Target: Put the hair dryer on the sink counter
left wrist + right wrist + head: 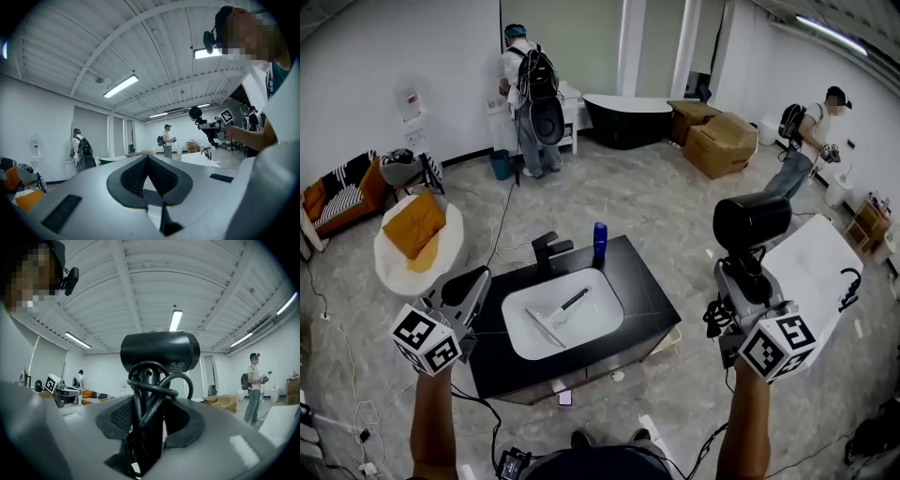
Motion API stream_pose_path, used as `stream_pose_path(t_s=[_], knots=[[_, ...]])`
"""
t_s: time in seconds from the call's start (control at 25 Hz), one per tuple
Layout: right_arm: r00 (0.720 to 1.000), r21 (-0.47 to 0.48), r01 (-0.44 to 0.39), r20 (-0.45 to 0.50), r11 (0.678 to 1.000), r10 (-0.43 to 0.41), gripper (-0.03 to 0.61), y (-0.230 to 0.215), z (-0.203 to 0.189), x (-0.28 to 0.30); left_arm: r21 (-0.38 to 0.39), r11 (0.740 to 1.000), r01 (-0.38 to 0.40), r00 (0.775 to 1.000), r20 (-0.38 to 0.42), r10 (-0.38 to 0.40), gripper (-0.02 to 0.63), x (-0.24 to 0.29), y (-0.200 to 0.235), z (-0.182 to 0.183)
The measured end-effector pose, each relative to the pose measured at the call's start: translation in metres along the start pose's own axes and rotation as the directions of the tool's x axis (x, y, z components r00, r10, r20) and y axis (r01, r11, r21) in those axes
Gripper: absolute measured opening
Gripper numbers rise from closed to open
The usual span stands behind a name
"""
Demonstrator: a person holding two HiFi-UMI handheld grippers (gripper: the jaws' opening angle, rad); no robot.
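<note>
My right gripper (741,274) (149,414) is shut on the handle of a black hair dryer (752,222) (159,352). The dryer stands upright with its cord looped round the handle. It hangs to the right of the black sink counter (643,292), off the counter's top. The counter carries a white basin (598,328), a black faucet (549,251) and a blue bottle (599,240). My left gripper (474,281) (148,161) is at the counter's left edge, shut, with nothing between its pads. The left gripper view also shows the hair dryer (195,112) far off.
A white tub (814,272) stands close on my right. A round white seat with an orange cushion (415,225) is at the left. Cables run over the floor by the counter. Two persons (530,89) (806,141), a black bathtub (628,117) and cardboard boxes (722,141) are farther back.
</note>
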State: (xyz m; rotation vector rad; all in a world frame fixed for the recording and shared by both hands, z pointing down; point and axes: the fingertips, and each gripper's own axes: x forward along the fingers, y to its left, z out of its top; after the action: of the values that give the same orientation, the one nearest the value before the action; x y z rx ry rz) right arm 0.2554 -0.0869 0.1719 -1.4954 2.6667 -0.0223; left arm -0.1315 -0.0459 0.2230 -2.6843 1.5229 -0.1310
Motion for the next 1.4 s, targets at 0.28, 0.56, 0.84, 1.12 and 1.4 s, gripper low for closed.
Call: stream_pose_path(t_s=[0.28, 0.56, 0.84, 1.12, 1.4], knots=[[1.000, 0.003, 0.019, -0.016, 1.000, -0.019, 0.169, 0.000, -0.003, 0.007, -0.011, 0.999, 0.052, 0.999, 0.007, -0.052, 0.006, 0.021, -0.002, -0.004], [1.000, 0.009, 0.017, -0.027, 1.000, -0.016, 0.170, -0.024, -0.014, 0.016, -0.039, 0.995, 0.092, 0.996, -0.014, -0.093, 0.006, 0.074, -0.018, -0.023], [1.000, 0.051, -0.011, -0.022, 0.999, 0.013, 0.169, -0.060, -0.042, 0.033, -0.028, 0.995, 0.097, 0.994, -0.053, -0.098, 0.006, 0.114, -0.035, -0.034], [0.999, 0.063, -0.008, -0.035, 0.998, 0.010, 0.169, -0.076, -0.046, 0.055, -0.006, 0.996, 0.089, 0.996, -0.023, -0.090, 0.006, 0.133, -0.025, -0.017], [0.998, 0.056, 0.034, -0.047, 0.998, -0.032, 0.169, -0.064, -0.048, 0.077, 0.007, 0.991, 0.136, 0.990, -0.027, -0.136, 0.006, 0.133, 0.003, -0.020]])
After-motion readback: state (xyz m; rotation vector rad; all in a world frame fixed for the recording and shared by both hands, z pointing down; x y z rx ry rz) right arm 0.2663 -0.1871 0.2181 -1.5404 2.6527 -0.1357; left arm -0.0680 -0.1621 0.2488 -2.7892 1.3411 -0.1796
